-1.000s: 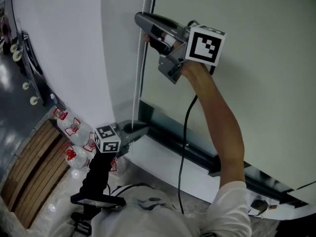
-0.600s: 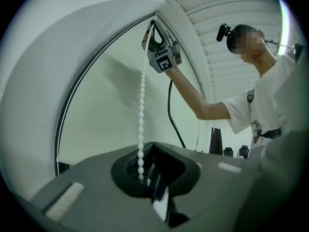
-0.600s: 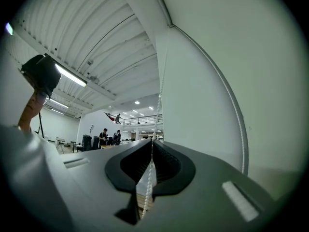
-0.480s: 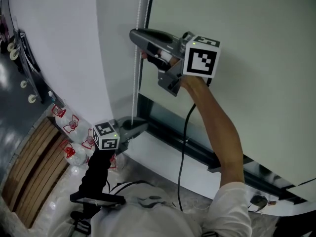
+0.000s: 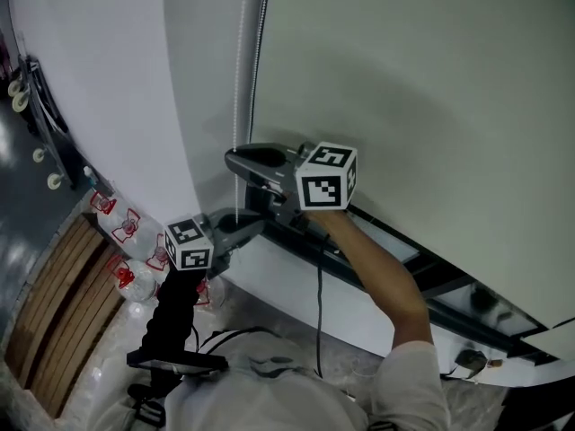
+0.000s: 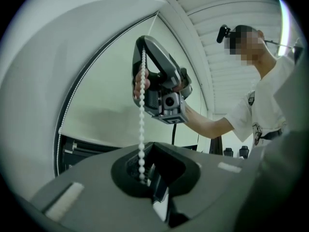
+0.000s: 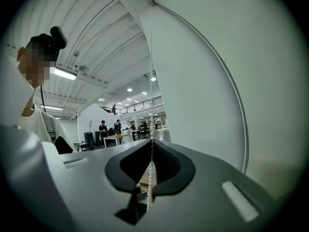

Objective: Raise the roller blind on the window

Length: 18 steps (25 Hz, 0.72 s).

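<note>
The bead chain (image 5: 237, 79) is clamped in the closed jaws of the right gripper (image 5: 241, 160) and, just below, the left gripper (image 5: 241, 225), beside the roller blind (image 5: 413, 88), by which all but the window's (image 5: 395, 241) bottom strip is covered. The beads could be lost if either grip is eased. The blind's top is cut off.

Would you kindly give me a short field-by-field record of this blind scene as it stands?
left gripper: shut on the chain, low down
right gripper: shut on the same chain, just above the left gripper
chain: white beads, hanging straight beside the blind's left edge and running taut between the two grippers
blind: down over most of the window
window: only a dark strip shows below the blind's bottom edge
</note>
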Available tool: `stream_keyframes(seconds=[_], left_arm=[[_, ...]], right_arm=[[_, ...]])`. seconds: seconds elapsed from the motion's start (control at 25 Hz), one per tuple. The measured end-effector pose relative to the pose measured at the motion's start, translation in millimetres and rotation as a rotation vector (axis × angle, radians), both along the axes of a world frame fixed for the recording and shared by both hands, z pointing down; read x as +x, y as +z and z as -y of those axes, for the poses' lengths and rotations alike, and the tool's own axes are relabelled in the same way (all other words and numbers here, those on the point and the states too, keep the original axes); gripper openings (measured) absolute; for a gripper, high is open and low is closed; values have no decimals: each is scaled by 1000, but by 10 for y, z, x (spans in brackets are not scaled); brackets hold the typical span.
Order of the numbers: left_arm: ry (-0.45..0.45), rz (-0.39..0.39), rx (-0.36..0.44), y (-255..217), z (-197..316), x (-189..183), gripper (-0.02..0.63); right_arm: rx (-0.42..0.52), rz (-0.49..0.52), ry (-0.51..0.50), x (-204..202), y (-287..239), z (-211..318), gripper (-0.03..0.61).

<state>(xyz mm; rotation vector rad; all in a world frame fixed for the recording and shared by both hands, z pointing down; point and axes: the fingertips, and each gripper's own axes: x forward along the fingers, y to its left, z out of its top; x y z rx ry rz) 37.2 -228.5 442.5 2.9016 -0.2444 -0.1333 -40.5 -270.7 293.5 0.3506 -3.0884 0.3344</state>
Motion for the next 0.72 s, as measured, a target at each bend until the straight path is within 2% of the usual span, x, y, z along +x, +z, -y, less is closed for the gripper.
stream_keyframes(seconds=[0.32,0.44,0.52,0.6,0.68,0.72], left_arm=[[-16,0,-13,30,38,-30,-1],[-23,-7,-9,2,59,-53,0],[-22,-10,-4,-18,53,-54,0],[-21,-11,1,-34,52,-53,0],[-22,-12,3,-42,57,-55,-1],[-23,-13,3,-43,53,-56,0]], right_arm=[[-89,-41,-5,40,602,-132,12],[-110,-12,-38,27,572,-196,12],[-75,-9,-61,11,484,-225,20],[-26,9,-62,21,271,-161,144],[1,70,-45,61,-121,-16,200],[23,97,-30,85,-344,63,201]])
